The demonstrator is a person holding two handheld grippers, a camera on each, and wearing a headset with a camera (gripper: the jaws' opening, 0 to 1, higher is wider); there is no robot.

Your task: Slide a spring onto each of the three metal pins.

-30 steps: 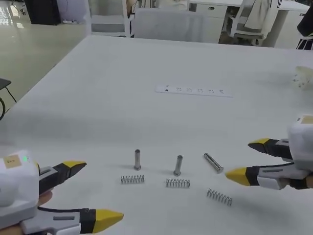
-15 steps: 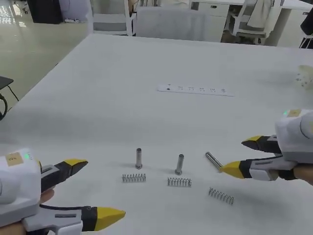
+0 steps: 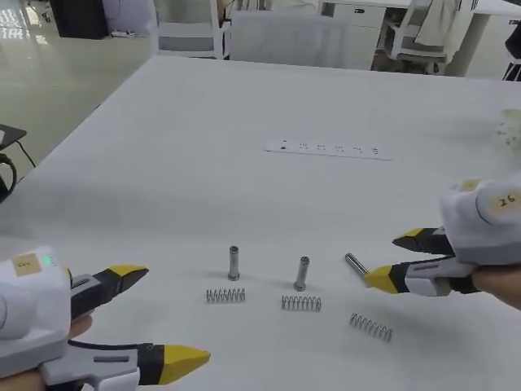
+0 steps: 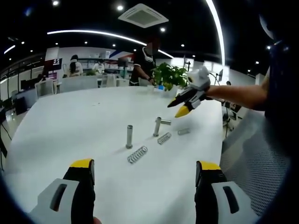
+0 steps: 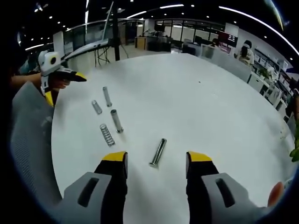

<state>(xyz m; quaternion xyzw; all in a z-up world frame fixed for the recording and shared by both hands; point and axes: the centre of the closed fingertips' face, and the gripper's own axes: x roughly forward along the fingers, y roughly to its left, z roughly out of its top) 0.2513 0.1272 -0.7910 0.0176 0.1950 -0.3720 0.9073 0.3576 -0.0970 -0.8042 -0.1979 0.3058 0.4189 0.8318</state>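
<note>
- Progress: nothing is done yet, as far as I can judge. All three springs lie loose on the table (image 3: pixel 244 179), and no pin carries one.
- Pins, head view: the left pin (image 3: pixel 234 263) and the middle pin (image 3: pixel 303 273) stand upright. The right pin (image 3: pixel 355 265) lies flat on its side.
- Springs, head view: the left spring (image 3: pixel 225 295) lies just in front of the left pin, and the middle spring (image 3: pixel 301 303) just in front of the middle pin. The right spring (image 3: pixel 371 327) is near the fallen pin, on the person's side. Each spring lies apart from its pin.
- Left to do: all three springs need threading. The fallen pin probably has to be lifted or stood up first.
- Right hand-held gripper (image 3: pixel 393 259): sits low over the table at the right, pointing left along the row. Its jaws are set wide and carry nothing.
- In the right gripper view the right pin lies in the gap between the two yellow tips. In the head view one tip is just beside the pin's near end; I cannot tell whether they touch.
- Left hand-held gripper (image 3: pixel 159 316): held at the near left corner, well apart from the parts. Its jaws are spread wide and empty, aimed toward the pins.
- Power strip (image 3: pixel 326 149): lies farther up the table, well clear of the work.
- Likely step in hand: lining up a grasp on the fallen pin.
</note>
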